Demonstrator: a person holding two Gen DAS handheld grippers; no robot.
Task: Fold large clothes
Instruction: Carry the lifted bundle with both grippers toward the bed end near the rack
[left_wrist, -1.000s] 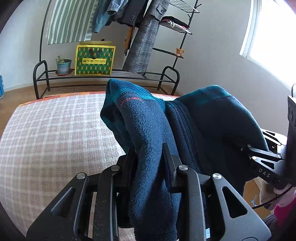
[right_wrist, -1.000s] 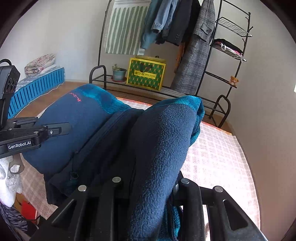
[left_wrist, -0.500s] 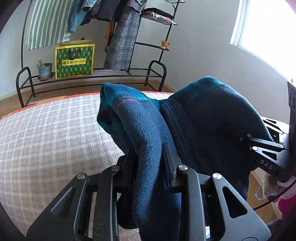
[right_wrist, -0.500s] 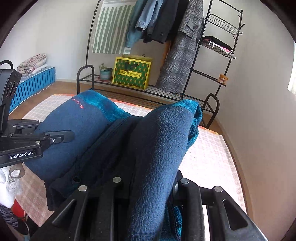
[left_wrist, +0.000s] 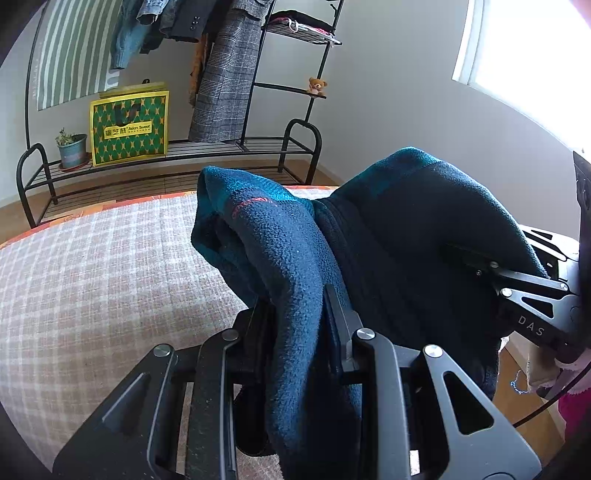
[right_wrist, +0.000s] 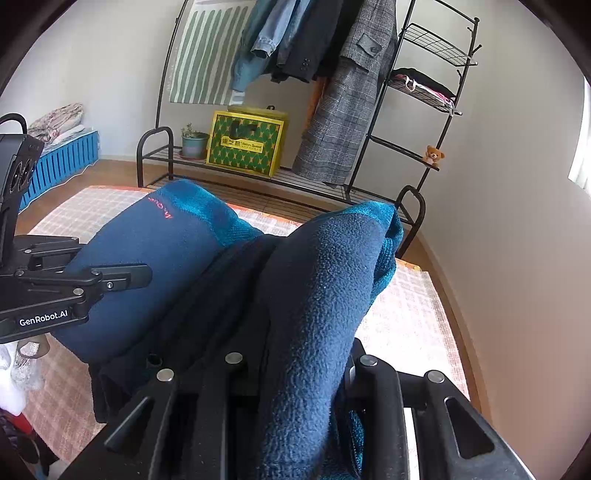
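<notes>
A dark blue fleece jacket (left_wrist: 399, 236) with teal trim and a red logo hangs bunched between both grippers, lifted above the checked surface (left_wrist: 92, 280). My left gripper (left_wrist: 295, 314) is shut on a thick fold of the fleece. My right gripper (right_wrist: 295, 354) is shut on another fold of the fleece (right_wrist: 317, 295). In the left wrist view the right gripper (left_wrist: 517, 284) holds the jacket from the right. In the right wrist view the left gripper (right_wrist: 92, 280) grips it from the left. The fleece hides the fingertips.
A black metal clothes rack (right_wrist: 373, 140) with hanging coats, a green and yellow bag (right_wrist: 243, 144) and a potted plant (right_wrist: 192, 142) stands behind the checked surface. A blue slatted item (right_wrist: 55, 162) lies far left. A white wall and window are on the right.
Both grippers have lifted with the jacket and tilted down; the rack and bag now sit higher in view. The grips are unchanged.
</notes>
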